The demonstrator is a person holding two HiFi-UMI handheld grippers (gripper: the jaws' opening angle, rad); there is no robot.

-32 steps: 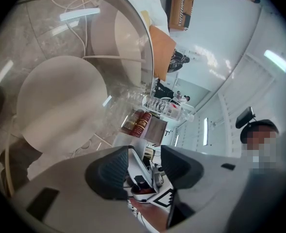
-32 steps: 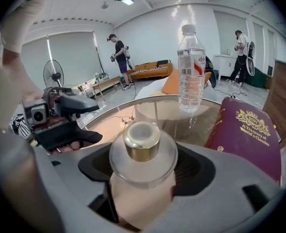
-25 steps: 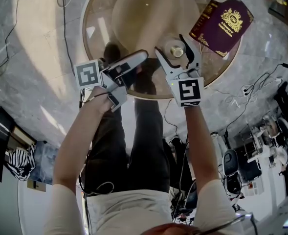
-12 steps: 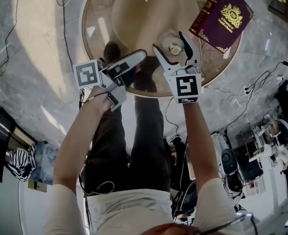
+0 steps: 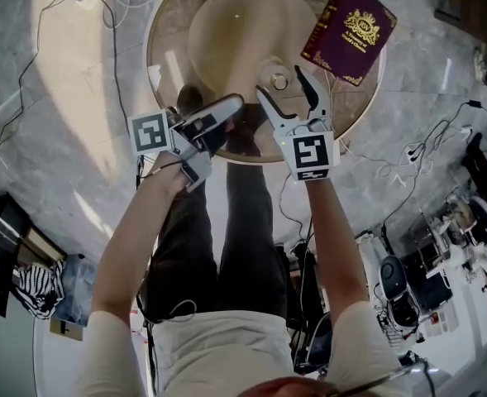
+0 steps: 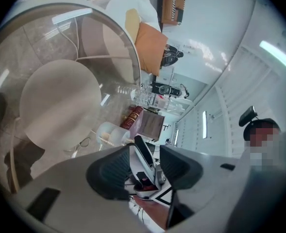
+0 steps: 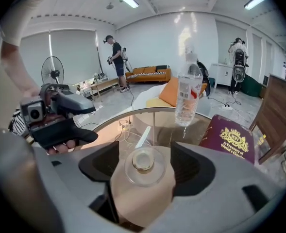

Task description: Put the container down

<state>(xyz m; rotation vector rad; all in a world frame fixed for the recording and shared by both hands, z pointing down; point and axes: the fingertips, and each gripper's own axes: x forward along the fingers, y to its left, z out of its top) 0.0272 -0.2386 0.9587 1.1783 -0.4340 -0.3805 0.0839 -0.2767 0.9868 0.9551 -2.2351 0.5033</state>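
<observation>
1. We see the container [image 5: 276, 78] standing on the round glass table [image 5: 156, 48], over the beige disc [image 5: 226, 23] that shows under the glass. It's small, round and clear, with a brass-coloured centre.
2. The right gripper [image 5: 281, 89] has its jaws apart. The container sits in the gap in the right gripper view, with both pads clear of its wall, so there's no grip. We judge the put-down done.
3. The left gripper [image 5: 226, 118] also has its jaws apart. They've just eased a little closer, with nothing between them. It hangs beside the right one, off the table edge.
4. Handling, our guess:
   - It's light and rigid, with a smooth wall, so it's slippery under the pads.
   - We can't tell glass from plastic, so we treat it as fragile.
   - If we retake it, the pads go on opposite sides of the round wall, about mid-height, with a modest squeeze.
5. The surface is a hard, slick glass top, so the container will slide if nudged and could chip on a hard set-down. A maroon booklet [image 5: 348, 33] with a gold crest lies near, apart from the container, and a water bottle [image 7: 188, 98] stands further back.
6. The room has a marble floor [image 5: 61, 139] with cables [image 5: 392, 160] trailing round the table. People stand well back.
</observation>
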